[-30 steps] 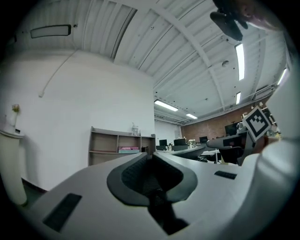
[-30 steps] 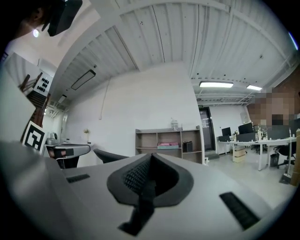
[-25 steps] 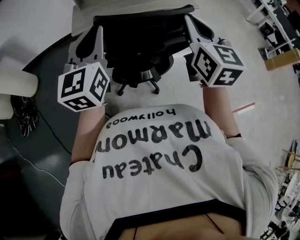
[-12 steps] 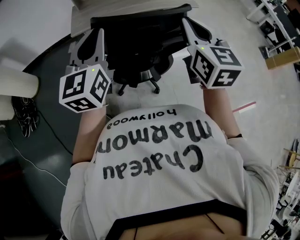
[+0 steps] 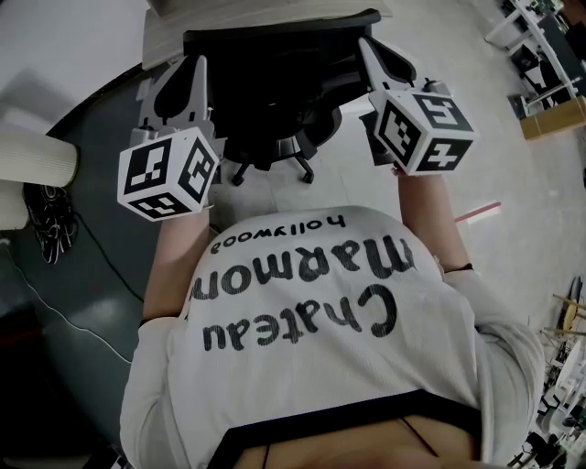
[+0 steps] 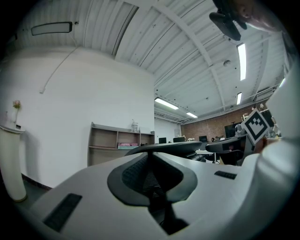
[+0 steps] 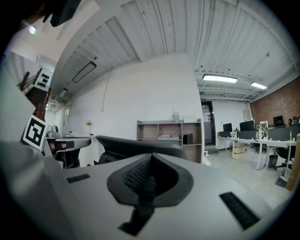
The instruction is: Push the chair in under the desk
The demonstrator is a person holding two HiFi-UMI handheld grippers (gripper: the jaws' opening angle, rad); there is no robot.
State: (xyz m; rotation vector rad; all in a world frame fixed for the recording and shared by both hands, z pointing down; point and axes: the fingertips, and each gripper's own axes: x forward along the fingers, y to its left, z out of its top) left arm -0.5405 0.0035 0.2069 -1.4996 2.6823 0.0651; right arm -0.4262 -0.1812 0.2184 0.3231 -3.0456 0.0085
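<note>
The chair is sitting straight ahead, on the far side of both sets of jaws, with the counter just beyond it. The left gripper and the right gripper are pointing at its back, one at each side, equally near, both clenched empty.

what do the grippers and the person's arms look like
Both the left gripper and right gripper have pale grey tapering jaws with dark ribbed pads, plus a white cube of black square markers. The person wears a white short-sleeved T-shirt with black lettering.
</note>
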